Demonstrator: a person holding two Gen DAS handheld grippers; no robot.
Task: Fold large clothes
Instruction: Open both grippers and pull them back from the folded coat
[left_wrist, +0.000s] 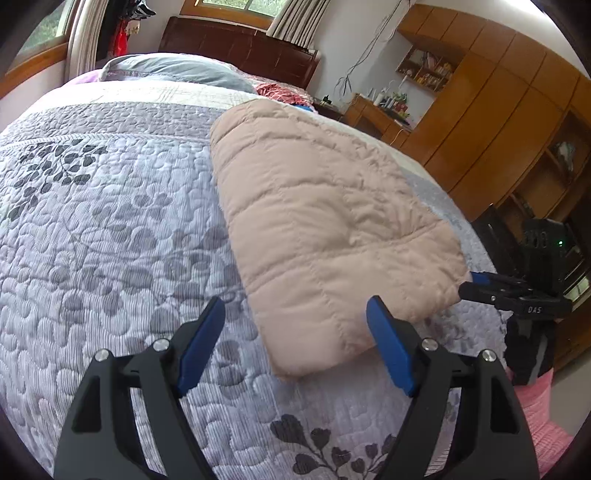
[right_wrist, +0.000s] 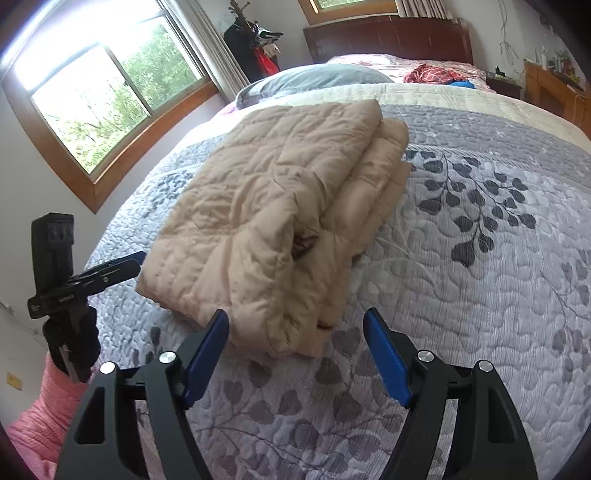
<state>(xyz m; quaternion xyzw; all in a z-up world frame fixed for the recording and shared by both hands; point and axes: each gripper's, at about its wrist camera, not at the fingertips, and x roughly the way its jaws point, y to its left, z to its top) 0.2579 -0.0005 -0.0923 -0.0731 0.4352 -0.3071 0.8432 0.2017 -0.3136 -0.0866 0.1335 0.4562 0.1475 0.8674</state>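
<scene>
Quilted beige garment (right_wrist: 273, 206) lies folded into a thick rectangular bundle on the bed (right_wrist: 480, 258), toward the foot end from the grey pillow (right_wrist: 314, 79). Left hand-held gripper (left_wrist: 295, 343) and right hand-held gripper (right_wrist: 295, 350) both stand apart, empty, just short of the bundle's near edge. Layers on its open side sit uneven (one dark inner patch shows). Recommended: square those edges and press the top flat before release.

Pink sleeve (right_wrist: 48, 402); blue-padded black fingers (right_wrist: 207, 354)
</scene>
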